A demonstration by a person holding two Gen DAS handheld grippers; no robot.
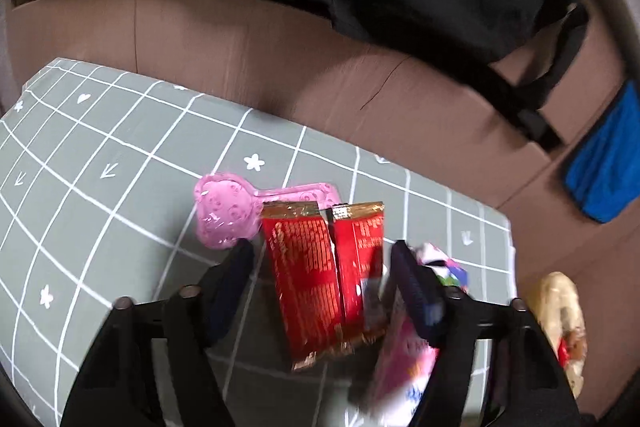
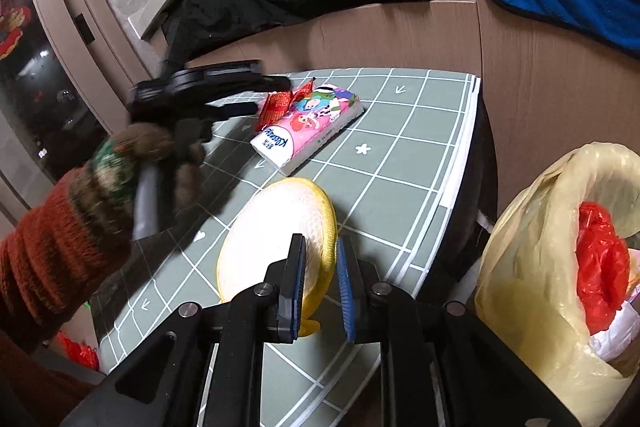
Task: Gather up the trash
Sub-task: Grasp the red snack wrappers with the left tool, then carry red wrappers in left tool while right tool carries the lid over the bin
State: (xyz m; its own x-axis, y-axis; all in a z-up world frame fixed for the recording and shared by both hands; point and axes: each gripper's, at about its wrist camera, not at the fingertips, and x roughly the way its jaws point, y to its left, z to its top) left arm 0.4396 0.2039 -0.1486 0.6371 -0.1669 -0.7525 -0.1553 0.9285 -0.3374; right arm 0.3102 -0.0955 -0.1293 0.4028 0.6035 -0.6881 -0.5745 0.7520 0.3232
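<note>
Collection under way: left gripper point(image 1: 322, 259), jaws spread, straddles the red wrapper point(image 1: 328, 275) on the table point(image 1: 80, 155); right gripper point(image 2: 322, 283) pinches the pomelo peel point(image 2: 276, 227) near the part-filled trash bag point(image 2: 532, 247).

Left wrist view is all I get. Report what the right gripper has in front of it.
Observer: The right gripper has the yellow rim of a round white piece between its fingers. Whether they press on it I cannot tell.
Operator: Give me the trash bag.
Observer: The yellowish trash bag stands just off the mat, to that gripper's right, with its mouth open and red plastic inside.
Operator: Now name the blurred pink thing by my right finger.
Observer: It is a tissue pack, lying flat on the mat right beside the red wrapper.
</note>
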